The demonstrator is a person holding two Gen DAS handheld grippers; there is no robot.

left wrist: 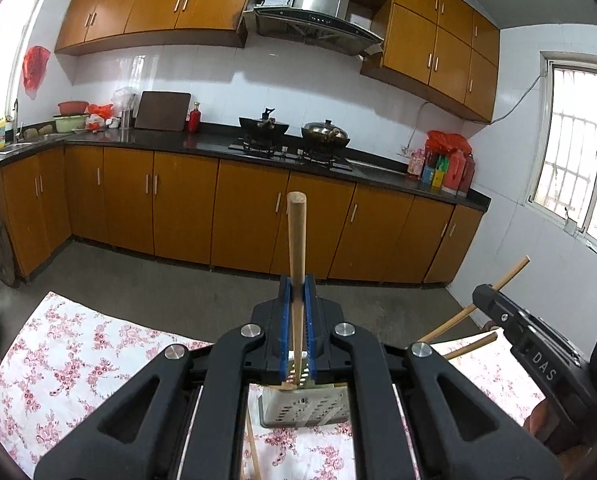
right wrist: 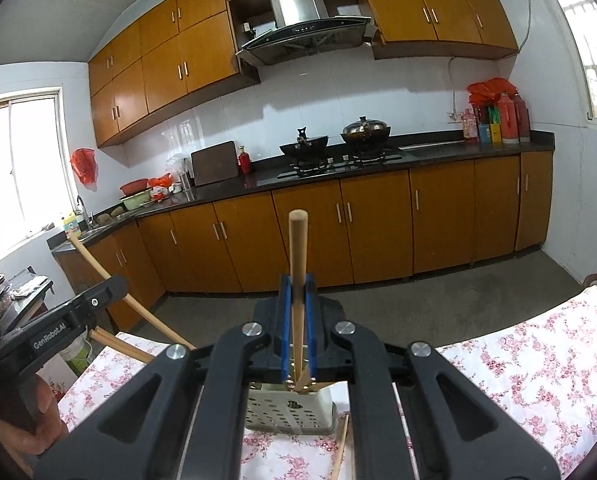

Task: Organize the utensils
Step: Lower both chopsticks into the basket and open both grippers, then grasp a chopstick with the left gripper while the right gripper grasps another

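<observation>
My left gripper is shut on a wooden chopstick that stands upright, its lower end over a perforated grey utensil holder on the floral tablecloth. My right gripper is shut on another wooden chopstick, also upright, its lower end in the holder. The right gripper shows at the right edge of the left wrist view, with its chopstick sticking out. The left gripper shows at the left of the right wrist view. Two more chopsticks lean in the holder.
A loose chopstick lies on the cloth in front of the holder; it also shows in the right wrist view. Beyond the table are a concrete floor and a kitchen counter with a stove, woks and bottles.
</observation>
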